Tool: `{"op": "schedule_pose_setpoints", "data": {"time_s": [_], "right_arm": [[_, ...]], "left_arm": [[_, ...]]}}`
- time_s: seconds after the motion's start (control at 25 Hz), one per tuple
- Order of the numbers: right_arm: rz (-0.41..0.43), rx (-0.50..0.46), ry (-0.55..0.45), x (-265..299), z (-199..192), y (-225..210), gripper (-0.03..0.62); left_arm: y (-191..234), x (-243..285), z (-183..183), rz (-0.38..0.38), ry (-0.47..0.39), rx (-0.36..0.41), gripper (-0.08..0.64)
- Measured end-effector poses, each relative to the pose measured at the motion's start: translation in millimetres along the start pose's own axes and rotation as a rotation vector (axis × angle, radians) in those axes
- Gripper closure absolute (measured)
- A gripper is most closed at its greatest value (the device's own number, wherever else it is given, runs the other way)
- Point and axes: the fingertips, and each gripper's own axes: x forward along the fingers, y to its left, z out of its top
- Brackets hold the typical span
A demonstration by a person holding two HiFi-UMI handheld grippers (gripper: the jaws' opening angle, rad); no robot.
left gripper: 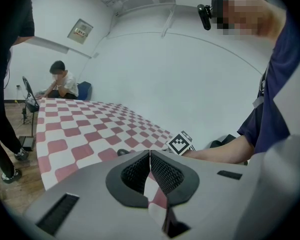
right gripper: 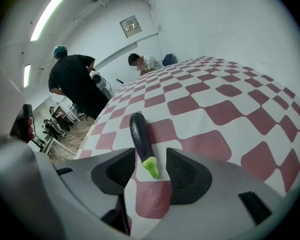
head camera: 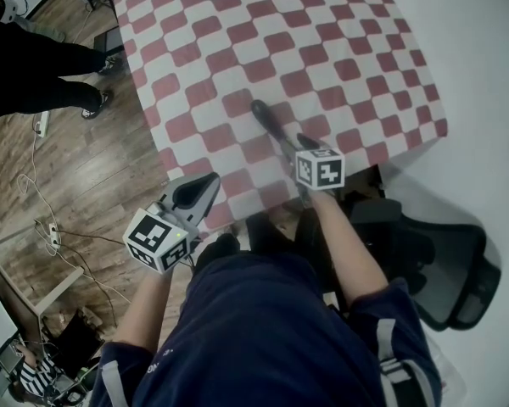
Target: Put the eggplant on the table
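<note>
Right gripper [right gripper: 150, 155], jaws wide apart, straddles the eggplant [right gripper: 138, 134], with neither pad touching it. The eggplant lies flat on the red-and-white checked table [right gripper: 230, 109], close to the table's near edge, its green stem end between the jaws and its dark tip pointing up the table. Left gripper [left gripper: 150, 156], jaws closed together on nothing, hangs at the table's near corner. A black office chair [head camera: 441, 261] stands just off the table's near edge. One person in dark clothes [right gripper: 75, 81] stands off the table's far left side. Another person [right gripper: 142, 61] sits at the table's far end.
</note>
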Motion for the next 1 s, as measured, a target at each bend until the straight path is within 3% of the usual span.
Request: {"op": "schedule_pose_setpoints", "data": {"time_s": [0.44, 1.0], "right_arm": [[0.032, -0.038, -0.097, -54.5, 13.3, 37.2, 0.406], [0.199, -0.131, -0.298, -140.7, 44.1, 117.6, 0.506]], "left_arm": [[-5.9, -19.0, 8.6, -0.030, -0.036, 0.037, 0.529], [-21.8, -43.3, 23.5, -0.063, -0.086, 0.088, 0.529]]}}
